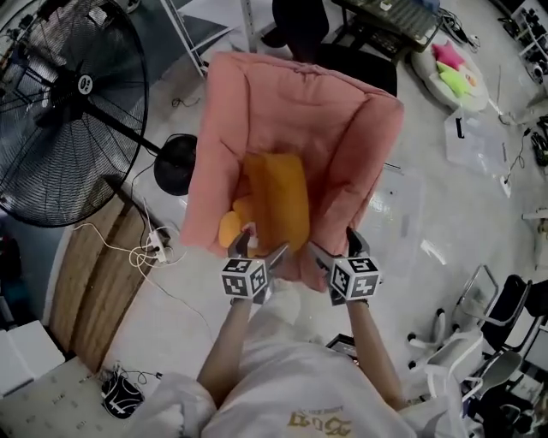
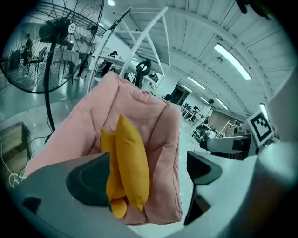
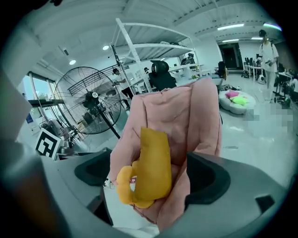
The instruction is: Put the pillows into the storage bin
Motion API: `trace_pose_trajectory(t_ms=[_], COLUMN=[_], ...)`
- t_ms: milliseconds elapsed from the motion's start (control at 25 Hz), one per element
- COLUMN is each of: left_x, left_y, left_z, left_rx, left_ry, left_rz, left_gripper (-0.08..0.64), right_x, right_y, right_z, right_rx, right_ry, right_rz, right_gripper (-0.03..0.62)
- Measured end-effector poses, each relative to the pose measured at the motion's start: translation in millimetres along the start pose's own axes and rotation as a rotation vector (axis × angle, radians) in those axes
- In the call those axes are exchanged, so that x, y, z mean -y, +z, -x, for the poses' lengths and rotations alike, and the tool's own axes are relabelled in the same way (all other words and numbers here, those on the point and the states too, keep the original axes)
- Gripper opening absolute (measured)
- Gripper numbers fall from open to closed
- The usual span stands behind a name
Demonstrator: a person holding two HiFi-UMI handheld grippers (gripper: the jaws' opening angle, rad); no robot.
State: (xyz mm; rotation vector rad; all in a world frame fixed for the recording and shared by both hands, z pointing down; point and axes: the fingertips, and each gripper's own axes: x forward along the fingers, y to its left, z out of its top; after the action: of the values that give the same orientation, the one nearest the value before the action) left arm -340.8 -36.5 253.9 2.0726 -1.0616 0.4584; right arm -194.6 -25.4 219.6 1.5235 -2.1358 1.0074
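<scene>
A big pink pillow (image 1: 291, 145) hangs folded like a trough in front of me, with an orange pillow (image 1: 276, 201) lying in its fold. Both grippers are at its lower edge. My left gripper (image 1: 260, 249) has its jaws wide around the lower left corner. In the left gripper view the orange pillow (image 2: 130, 162) lies against the left jaw, and a thin gap shows between the pink pillow (image 2: 163, 153) and the right jaw. My right gripper (image 1: 337, 251) has the pink pillow (image 3: 195, 121) pressed between both jaws, with the orange pillow (image 3: 151, 167) bulging beside it.
A large black floor fan (image 1: 64, 103) stands at the left over a wooden platform (image 1: 98, 274) with cables. A black chair (image 1: 300, 26) and a desk are beyond the pillow. Office chairs (image 1: 479, 342) stand at the right, and a white beanbag (image 1: 445, 73) holds coloured toys.
</scene>
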Motion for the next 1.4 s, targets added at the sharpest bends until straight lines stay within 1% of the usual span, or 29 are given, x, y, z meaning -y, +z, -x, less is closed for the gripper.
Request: trace_pose_trajectory(t_ms=[120,360,600,720,880,1000,1080,1200,1320,1360,1400], left_x=[-9,-27,-40,-47,-51,-53,-57,-65,-65,-62,-59], left_y=[-10,-32,-60,-71,-83,-90,-92,-94,-96,-97,-97], left_z=[-21,-59,-95,-110,-127,-137,-144,-155,-163,-165,-167], left_rx=[-0.045,-0.130,-0.194,-0.213,-0.232,-0.245,-0.253,-0.258,-0.263,-0.265,-0.268], left_ry=[-0.008,-0.024,-0.025,-0.033,-0.042,-0.047,-0.048,-0.043,-0.072,-0.085,-0.095], left_rz=[0.012,0.010,0.026,0.045,0.061,0.074,0.070,0.048,0.057,0.059,0.058], left_gripper=[0.523,0.523,0.512,0.509,0.508,0.505,0.500,0.449,0.446,0.438,0.415], right_x=[5,15,30,32,32,31,33,35,33,33,34], right_y=[-5,-19,-36,-43,-50,-58,-62,-66,-71,-73,-74], right_z=[-24,-69,-114,-140,-167,-185,-198,-220,-235,-238,-240], right_rx=[-0.040,-0.111,-0.165,-0.189,-0.210,-0.241,-0.258,-0.272,-0.292,-0.299,-0.305], right_ry=[0.004,0.012,0.029,0.051,0.107,0.147,0.158,0.165,0.181,0.184,0.184], right_rz=[-0.018,-0.062,-0.094,-0.103,-0.141,-0.121,-0.106,-0.105,-0.096,-0.087,-0.078], right_gripper=[0.525,0.525,0.525,0.525,0.525,0.532,0.539,0.543,0.543,0.543,0.543])
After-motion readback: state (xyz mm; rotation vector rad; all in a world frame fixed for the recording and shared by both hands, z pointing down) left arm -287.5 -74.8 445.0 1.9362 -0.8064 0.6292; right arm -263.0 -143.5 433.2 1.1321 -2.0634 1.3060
